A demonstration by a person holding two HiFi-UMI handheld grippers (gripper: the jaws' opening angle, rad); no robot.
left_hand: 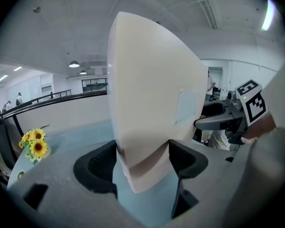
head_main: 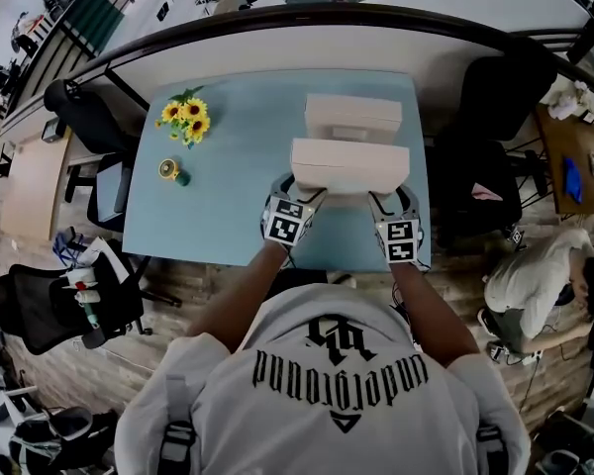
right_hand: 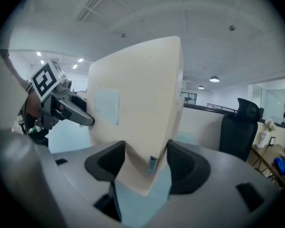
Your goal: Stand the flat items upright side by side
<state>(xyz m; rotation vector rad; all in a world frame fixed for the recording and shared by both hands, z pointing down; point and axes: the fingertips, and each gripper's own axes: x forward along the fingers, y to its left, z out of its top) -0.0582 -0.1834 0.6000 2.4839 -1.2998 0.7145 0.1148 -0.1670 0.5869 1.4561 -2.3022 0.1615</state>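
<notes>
Left gripper view: cream box [left_hand: 152, 89] clamped inside left hand-held gripper [left_hand: 143, 150].

Bright, even light from ceiling lamps [left_hand: 74, 64], soft shadows, strong fisheye distortion, dark vignetted corners

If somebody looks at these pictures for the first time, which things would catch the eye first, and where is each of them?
First comes the cream box at the table's near edge, gripped at its two near corners by the left gripper and the right gripper. A second cream box sits just behind it on the light blue table. The bright sunflowers at the table's far left corner also stand out.
</notes>
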